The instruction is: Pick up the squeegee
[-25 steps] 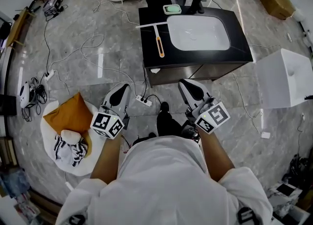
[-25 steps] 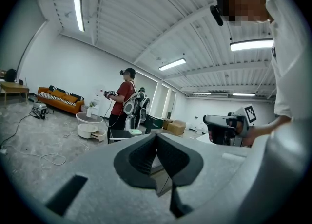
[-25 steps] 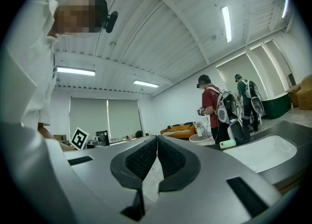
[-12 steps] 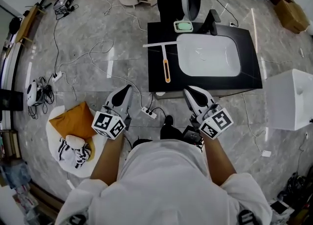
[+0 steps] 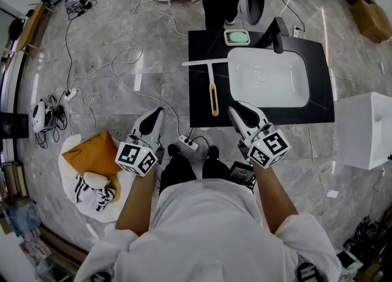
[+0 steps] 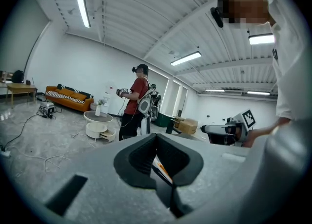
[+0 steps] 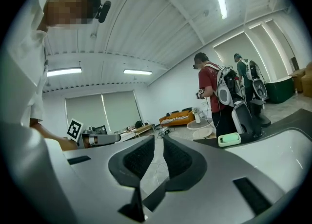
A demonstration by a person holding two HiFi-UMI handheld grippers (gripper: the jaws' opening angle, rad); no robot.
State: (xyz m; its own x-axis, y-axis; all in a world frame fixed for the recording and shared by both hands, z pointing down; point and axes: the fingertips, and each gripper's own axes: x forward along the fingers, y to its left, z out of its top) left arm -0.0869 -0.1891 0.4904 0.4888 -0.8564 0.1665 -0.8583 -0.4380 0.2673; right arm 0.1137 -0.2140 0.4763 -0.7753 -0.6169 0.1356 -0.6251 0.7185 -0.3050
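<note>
The squeegee lies on the left part of the black counter, white blade at the far end, orange handle pointing toward me. My left gripper hovers over the floor, left of the counter's near corner, jaws shut with nothing in them. A sliver of the squeegee shows through the slit between its pads. My right gripper is shut and empty at the counter's front edge, a little right of the handle's near end. Both point roughly level.
A white sink fills the counter's right part, with a black faucet and green soap dish behind. A power strip and cables lie on the floor by my feet. An orange cushion lies left, a white box stands right. Another person stands beyond.
I have stepped closer to the counter, which sits nearer and lower in the head view. Both grippers travelled forward with me; the right one has reached the counter's front edge. Both jaws stayed shut.
</note>
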